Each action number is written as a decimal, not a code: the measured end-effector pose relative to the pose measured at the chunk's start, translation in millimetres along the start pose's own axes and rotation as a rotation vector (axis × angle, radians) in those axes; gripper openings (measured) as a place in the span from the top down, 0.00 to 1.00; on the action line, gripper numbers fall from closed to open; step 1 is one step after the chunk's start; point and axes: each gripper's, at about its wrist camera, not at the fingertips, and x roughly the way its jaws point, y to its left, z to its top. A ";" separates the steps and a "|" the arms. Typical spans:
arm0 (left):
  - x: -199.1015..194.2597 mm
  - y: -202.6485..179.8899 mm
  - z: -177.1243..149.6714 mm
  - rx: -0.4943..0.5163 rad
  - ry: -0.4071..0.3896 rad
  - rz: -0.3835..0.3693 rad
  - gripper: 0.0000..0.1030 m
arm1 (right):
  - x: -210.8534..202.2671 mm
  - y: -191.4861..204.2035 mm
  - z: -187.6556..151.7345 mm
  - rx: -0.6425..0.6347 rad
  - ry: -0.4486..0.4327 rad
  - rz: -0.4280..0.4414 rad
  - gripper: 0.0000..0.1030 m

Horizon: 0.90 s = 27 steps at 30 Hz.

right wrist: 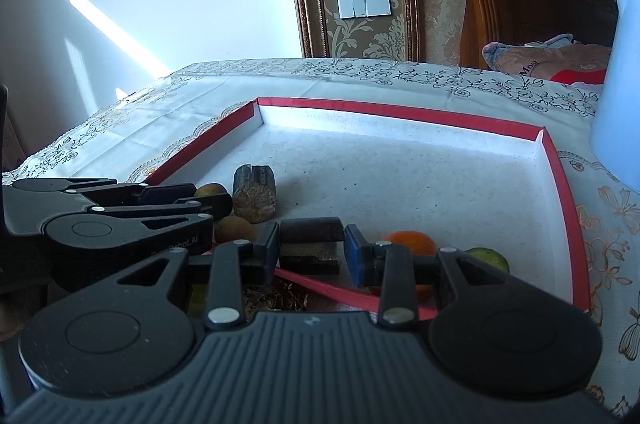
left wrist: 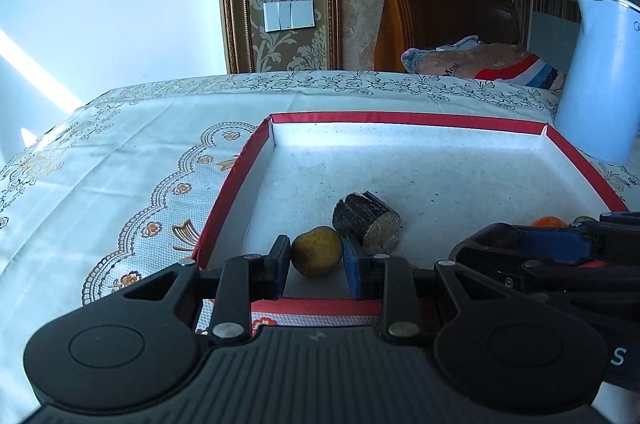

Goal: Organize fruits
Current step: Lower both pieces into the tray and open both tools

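Note:
A red-rimmed white tray (left wrist: 440,160) lies on the tablecloth; it also shows in the right wrist view (right wrist: 400,160). My left gripper (left wrist: 316,260) has its jaws around a yellow-brown fruit (left wrist: 316,251) at the tray's near edge, with a small gap on each side. A dark sugarcane piece (left wrist: 366,220) lies just behind it. My right gripper (right wrist: 312,244) is shut on another dark sugarcane piece (right wrist: 312,229), low over the tray's near edge. An orange (right wrist: 410,241) and a green fruit (right wrist: 490,258) lie to its right. Two yellowish fruits (right wrist: 234,228) sit by the left gripper (right wrist: 216,202).
A white kettle (left wrist: 600,76) stands right of the tray on the cloth-covered table (left wrist: 120,164). A wooden headboard (left wrist: 440,8) and a pillow lie behind. A container with dark shreds (right wrist: 276,298) sits under my right gripper.

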 end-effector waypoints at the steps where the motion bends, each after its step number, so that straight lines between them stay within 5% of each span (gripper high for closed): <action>1: -0.5 -0.1 -0.3 -0.003 0.000 -0.001 0.73 | 0.6 0.4 -0.2 -0.001 0.000 -0.002 0.68; 14: -12.0 -1.4 -1.0 -0.017 -0.032 0.024 0.73 | -4.5 5.6 0.2 0.013 -0.020 -0.039 0.67; 27: -77.0 36.6 -32.6 -0.103 -0.068 -0.044 0.73 | -96.8 -11.3 -26.0 0.055 -0.150 -0.010 0.59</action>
